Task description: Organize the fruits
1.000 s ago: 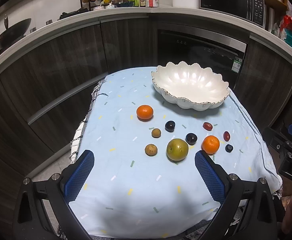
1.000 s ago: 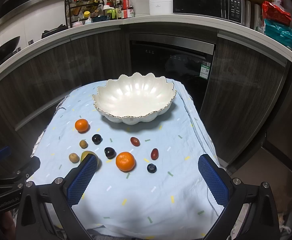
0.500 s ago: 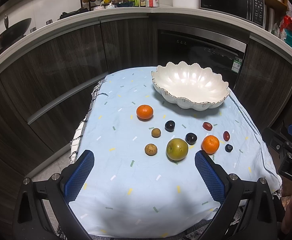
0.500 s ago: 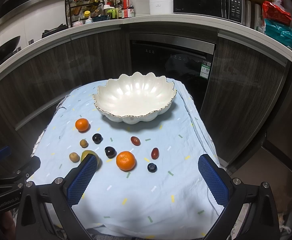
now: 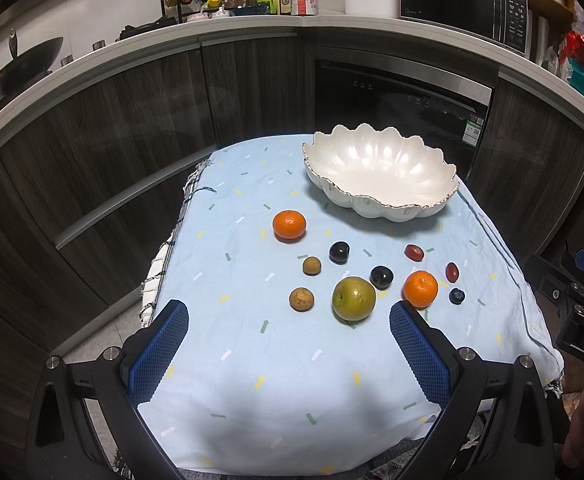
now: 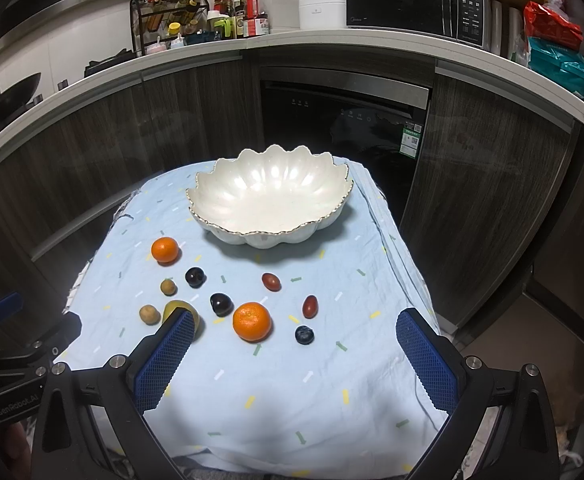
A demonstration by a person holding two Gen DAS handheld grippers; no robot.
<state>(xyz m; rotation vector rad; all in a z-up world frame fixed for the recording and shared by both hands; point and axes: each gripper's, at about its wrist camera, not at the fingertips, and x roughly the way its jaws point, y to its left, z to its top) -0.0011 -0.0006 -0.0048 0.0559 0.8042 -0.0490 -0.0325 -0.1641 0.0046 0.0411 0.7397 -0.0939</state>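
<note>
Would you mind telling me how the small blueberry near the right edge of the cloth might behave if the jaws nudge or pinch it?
The blueberry is round and lies loose on the flat cloth, so it would probably roll. It looks tiny and likely soft, so a hard pinch may squash it.

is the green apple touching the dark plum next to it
Apart. In the left wrist view a strip of blue cloth shows between the green apple and the dark plum.
</note>
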